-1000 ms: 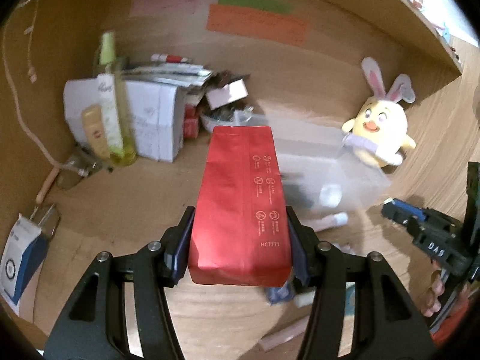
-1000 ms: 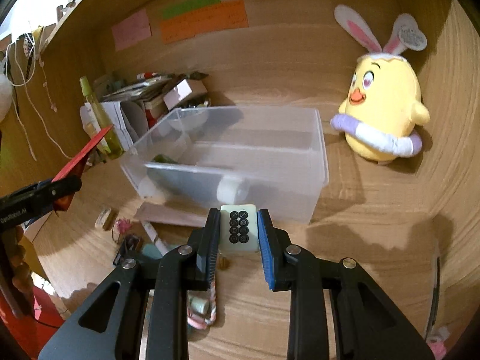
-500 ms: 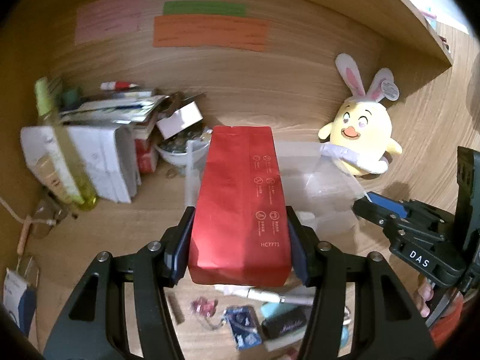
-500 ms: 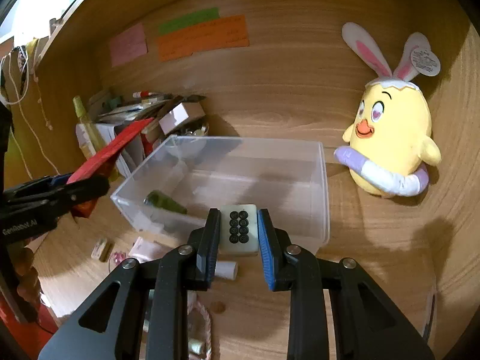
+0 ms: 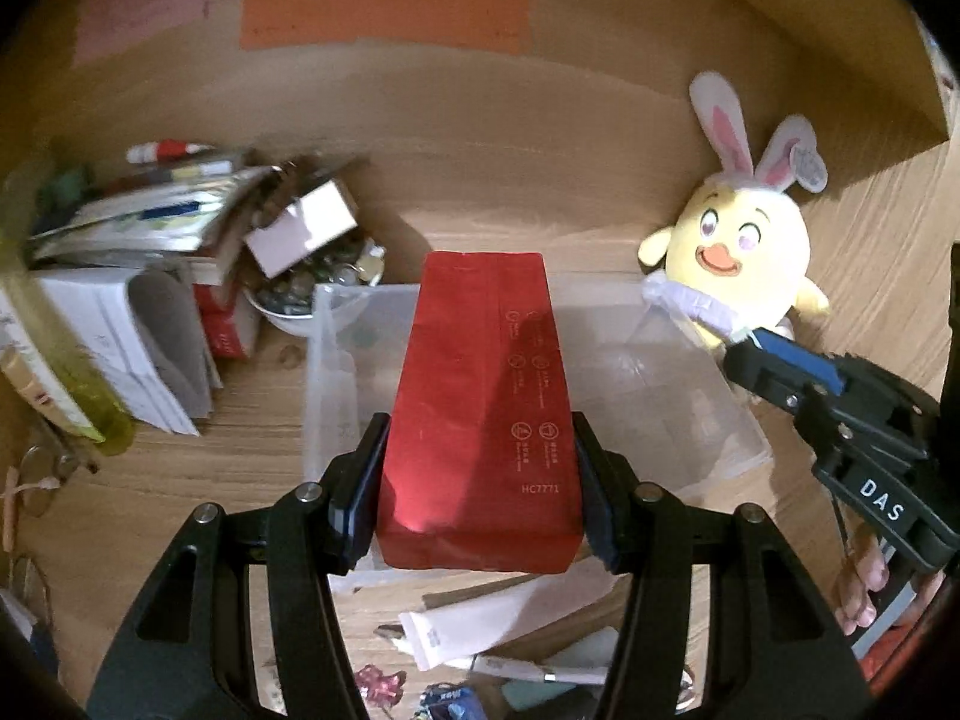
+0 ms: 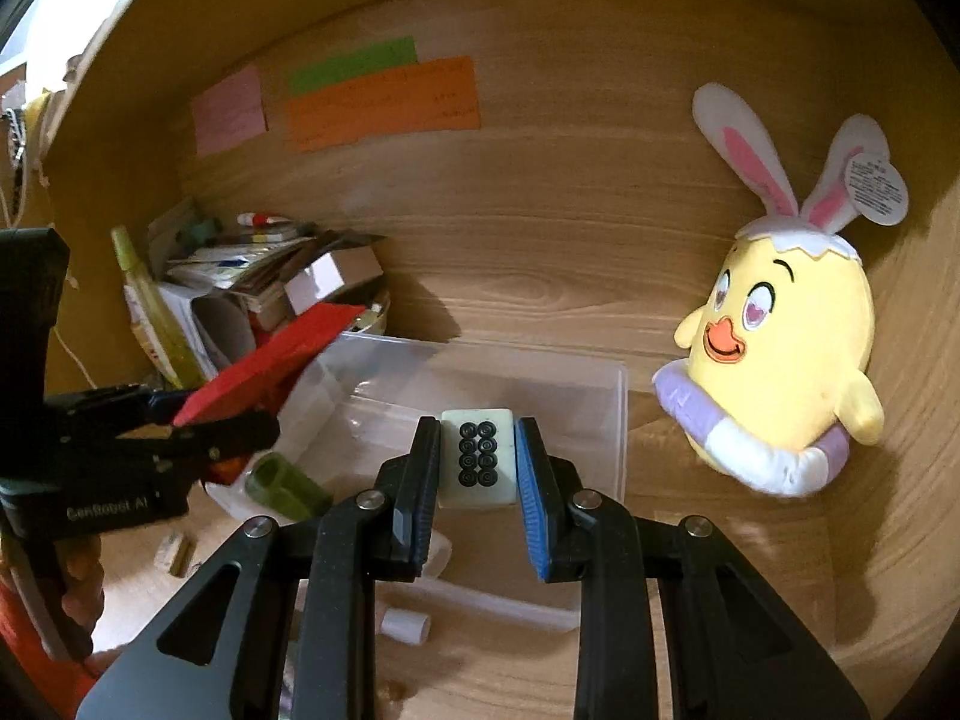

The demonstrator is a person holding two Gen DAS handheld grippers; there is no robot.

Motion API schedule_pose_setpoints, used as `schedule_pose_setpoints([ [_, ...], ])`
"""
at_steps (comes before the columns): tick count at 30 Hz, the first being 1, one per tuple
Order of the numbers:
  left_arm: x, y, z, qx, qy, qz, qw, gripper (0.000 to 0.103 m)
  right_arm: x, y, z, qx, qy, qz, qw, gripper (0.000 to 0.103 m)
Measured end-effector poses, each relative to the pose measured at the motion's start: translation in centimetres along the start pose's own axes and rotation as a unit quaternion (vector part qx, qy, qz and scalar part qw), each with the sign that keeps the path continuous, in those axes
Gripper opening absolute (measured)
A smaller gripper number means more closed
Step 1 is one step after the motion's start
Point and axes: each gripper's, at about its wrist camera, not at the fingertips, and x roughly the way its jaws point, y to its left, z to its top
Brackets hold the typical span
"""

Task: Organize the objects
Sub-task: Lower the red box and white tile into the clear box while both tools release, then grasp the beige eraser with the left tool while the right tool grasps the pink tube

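Left gripper (image 5: 480, 480) clamping a red packet (image 5: 480, 408), fingers (image 5: 360, 492) pressing on both long sides near its base; packet jutting forward toward 12 o'clock, hanging over the near-left part of a clear plastic bin (image 5: 678, 420). In the right wrist view, the same red packet (image 6: 270, 360) tilting up from 9 o'clock, tip reaching over the bin's left rim.

Right gripper (image 6: 478, 462) pinching a pale green mahjong tile (image 6: 478, 456), eight black circles facing the camera, fingers (image 6: 531, 480) closing on its left and right edges. Tile hovering above the near wall of the clear plastic bin (image 6: 606, 420). Inside the bin at 9 o'clock, an olive-green cylinder (image 6: 282, 483) lying on its side.

Sitting on the bench (image 6: 690, 570) at 3 o'clock of the bin, leaning against the wooden back wall, a yellow chick plush (image 6: 780, 360) with rabbit ears. At 10 o'clock, a stack of papers and boxes (image 5: 150, 252) piling up beside a bowl of small items (image 5: 306, 288). Sticking to the wall at 12 o'clock, pink, green and orange sticky notes (image 6: 384, 102). At 6 o'clock in the left wrist view, lying on the bench in front of the bin, a white tube (image 5: 480, 624) among small clutter.
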Motion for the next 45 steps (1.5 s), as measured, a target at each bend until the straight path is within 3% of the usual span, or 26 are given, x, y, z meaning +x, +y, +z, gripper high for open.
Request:
schedule_pose_setpoints([
  [14,5.0,-0.4,1.1,0.007,0.059,-0.010,0.9982,0.056,6.2,-1.3,-1.3,0.015,0.072,-0.006,0.997,0.023],
  [22,5.2,-1.6,1.3,0.048,0.060,0.011,0.9970,0.056,7.6,-0.5,-2.0,-0.005,0.088,-0.012,0.996,0.023],
  [29,5.2,-1.7,1.5,0.052,0.061,0.007,0.9968,0.056,7.7,-0.1,-2.1,-0.016,0.094,-0.021,0.995,0.023],
  [31,4.9,-1.6,1.5,0.051,0.058,0.007,0.9970,0.056,7.5,-0.1,-1.9,-0.015,0.096,-0.016,0.995,0.027],
  [33,4.4,-1.5,1.5,0.051,0.053,0.008,0.9973,0.058,7.1,-0.2,-1.8,-0.011,0.093,-0.010,0.996,0.043],
  [41,0.8,-1.0,1.7,0.044,0.024,0.005,0.9987,0.070,3.7,-0.3,-0.9,-0.005,0.046,-0.024,0.999,0.068],
  [45,-1.5,-1.1,1.3,0.046,0.005,0.005,0.9989,0.081,1.6,-0.2,-0.8,0.006,0.027,-0.016,0.999,0.077],
])
